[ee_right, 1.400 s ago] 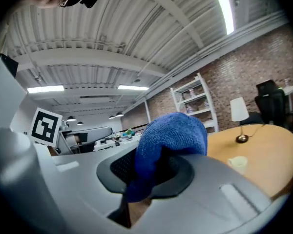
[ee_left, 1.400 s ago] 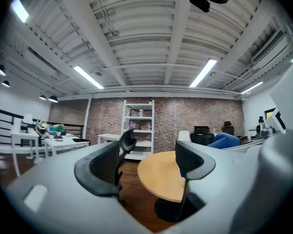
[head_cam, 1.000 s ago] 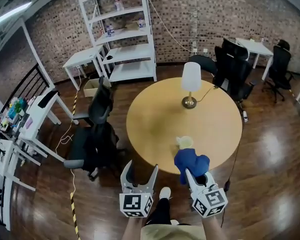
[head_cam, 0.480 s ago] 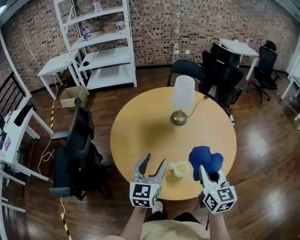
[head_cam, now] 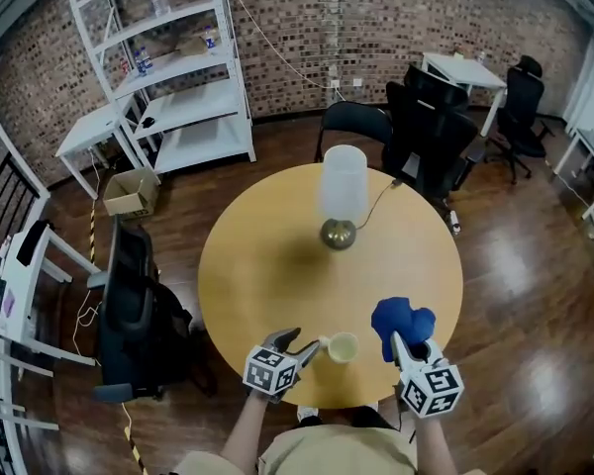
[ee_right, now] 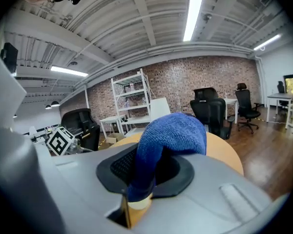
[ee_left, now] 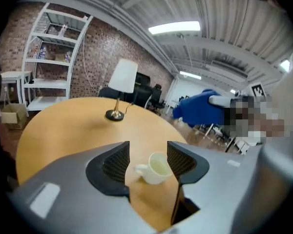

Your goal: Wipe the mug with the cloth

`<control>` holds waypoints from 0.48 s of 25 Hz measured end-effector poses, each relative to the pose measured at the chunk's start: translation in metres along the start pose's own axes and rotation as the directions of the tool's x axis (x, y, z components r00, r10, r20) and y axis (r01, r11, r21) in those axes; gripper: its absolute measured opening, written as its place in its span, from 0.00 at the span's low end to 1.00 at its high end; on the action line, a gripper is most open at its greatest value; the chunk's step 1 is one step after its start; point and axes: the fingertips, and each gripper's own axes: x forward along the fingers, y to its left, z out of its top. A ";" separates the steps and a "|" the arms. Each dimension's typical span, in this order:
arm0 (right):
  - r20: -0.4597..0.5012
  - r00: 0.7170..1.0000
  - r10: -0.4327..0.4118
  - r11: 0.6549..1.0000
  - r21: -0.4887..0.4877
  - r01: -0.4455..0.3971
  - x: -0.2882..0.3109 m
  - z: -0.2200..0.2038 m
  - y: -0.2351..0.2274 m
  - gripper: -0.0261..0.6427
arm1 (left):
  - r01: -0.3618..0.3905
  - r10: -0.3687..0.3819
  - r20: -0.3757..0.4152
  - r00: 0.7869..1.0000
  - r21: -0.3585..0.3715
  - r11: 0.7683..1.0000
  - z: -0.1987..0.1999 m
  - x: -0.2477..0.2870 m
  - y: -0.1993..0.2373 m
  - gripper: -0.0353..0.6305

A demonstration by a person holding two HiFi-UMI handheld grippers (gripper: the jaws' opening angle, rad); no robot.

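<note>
- round wooden table (head_cam: 267,265): set mid-floor; all task items are carried at its 6 o'clock edge.
- white shelving unit (head_cam: 168,77): stood against the brick wall, at 10 o'clock from the table.
- black office chair (head_cam: 129,305): placed at 9 o'clock, just beside the table rim; more black chairs (head_cam: 426,117) are grouped at 1 o'clock.
- lamp (head_cam: 343,188): white shade, brass base, stood upright on the table toward 12 o'clock of its centre.
- right gripper (head_cam: 403,346): held over the table edge at 5 o'clock; jaws are clenched on the cloth.
- left gripper (head_cam: 302,342): held at 6 o'clock, pointed toward 3 o'clock; jaws are closing, with the mug framed between them and the pads not yet pressed on it.
- cloth (head_cam: 400,320): blue, bunched, raised above the right jaws, at 3 o'clock of the mug and apart from it.
- mug (head_cam: 343,347): pale, upright on the table, handle turned to 9 o'clock toward the left gripper's fingertips.
</note>
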 end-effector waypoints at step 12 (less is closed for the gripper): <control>-0.361 0.928 0.092 0.996 0.016 -0.093 0.028 -0.135 -0.052 0.13 | 0.085 0.035 -0.381 0.924 0.295 0.952 -0.096 0.097 0.023 0.33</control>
